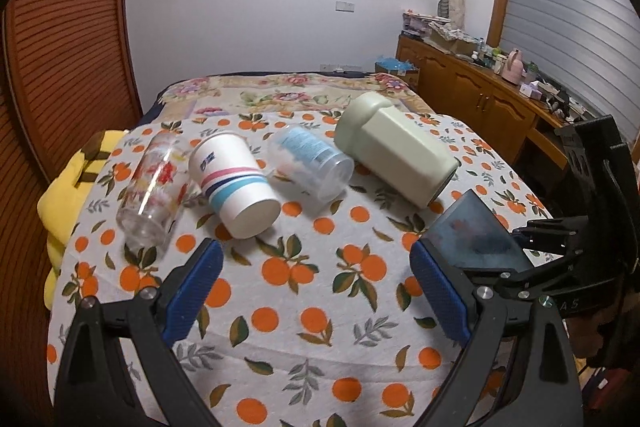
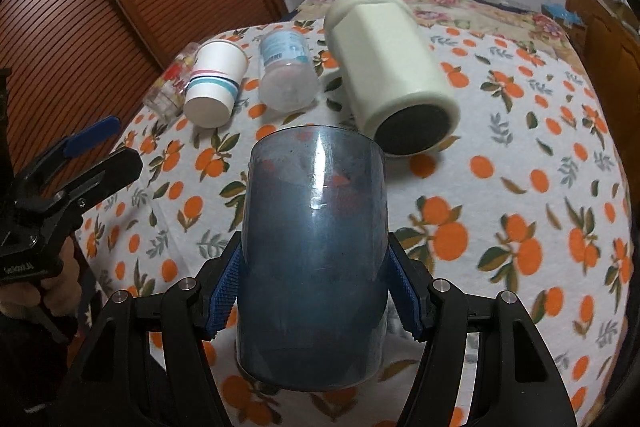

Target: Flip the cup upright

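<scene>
My right gripper (image 2: 316, 291) is shut on a translucent dark blue cup (image 2: 316, 247) and holds it tilted above the table; the cup also shows in the left wrist view (image 1: 476, 231). My left gripper (image 1: 316, 291) is open and empty over the orange-print tablecloth (image 1: 312, 307). Several cups lie on their sides in a row: a clear printed glass (image 1: 154, 187), a striped paper cup (image 1: 236, 183), a clear plastic cup with a blue label (image 1: 312, 163) and a pale green mug (image 1: 396, 155).
The table is small and round-edged. A yellow cushion (image 1: 72, 187) lies past its left edge. A flowered bed (image 1: 288, 89) is behind it, a wooden sideboard (image 1: 480, 91) to the right, and slatted wooden doors (image 1: 60, 47) to the left.
</scene>
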Motion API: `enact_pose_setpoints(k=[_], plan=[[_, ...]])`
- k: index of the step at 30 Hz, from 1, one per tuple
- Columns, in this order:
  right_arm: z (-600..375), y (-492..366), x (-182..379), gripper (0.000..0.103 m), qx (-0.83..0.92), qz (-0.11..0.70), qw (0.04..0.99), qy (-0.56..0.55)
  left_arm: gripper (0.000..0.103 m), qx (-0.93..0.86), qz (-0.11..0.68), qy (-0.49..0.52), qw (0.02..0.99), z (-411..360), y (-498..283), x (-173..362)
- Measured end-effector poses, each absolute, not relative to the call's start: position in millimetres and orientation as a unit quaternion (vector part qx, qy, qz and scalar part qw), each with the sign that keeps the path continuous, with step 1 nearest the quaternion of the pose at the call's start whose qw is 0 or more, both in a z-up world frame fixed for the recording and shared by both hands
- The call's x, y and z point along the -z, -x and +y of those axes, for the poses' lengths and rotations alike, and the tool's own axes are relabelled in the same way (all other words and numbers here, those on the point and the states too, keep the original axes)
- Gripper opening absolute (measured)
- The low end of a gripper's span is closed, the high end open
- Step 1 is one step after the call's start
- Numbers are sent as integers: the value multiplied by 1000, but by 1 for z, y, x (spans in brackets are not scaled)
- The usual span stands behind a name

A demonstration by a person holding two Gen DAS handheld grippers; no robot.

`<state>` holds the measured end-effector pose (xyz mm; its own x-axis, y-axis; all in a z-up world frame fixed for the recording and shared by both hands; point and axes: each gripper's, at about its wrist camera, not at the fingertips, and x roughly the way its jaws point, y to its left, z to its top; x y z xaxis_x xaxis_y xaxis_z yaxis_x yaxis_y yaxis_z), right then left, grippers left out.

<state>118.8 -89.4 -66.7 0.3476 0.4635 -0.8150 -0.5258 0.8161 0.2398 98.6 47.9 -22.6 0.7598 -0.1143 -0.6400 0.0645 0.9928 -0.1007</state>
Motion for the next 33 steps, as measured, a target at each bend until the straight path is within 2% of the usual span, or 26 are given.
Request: enact_pose_setpoints(k=[14,19,33], plan=[[-76,-121,76,71,-298,497,815,27,95,52,351,49,934,49,-97,31],[-78,-113,67,76,-297,481,824,37,95,62,353,46,932,38,-99,28],[-142,-89,33,77,-254,407,877,33,95,80,401,74,910,1,-116,20]])
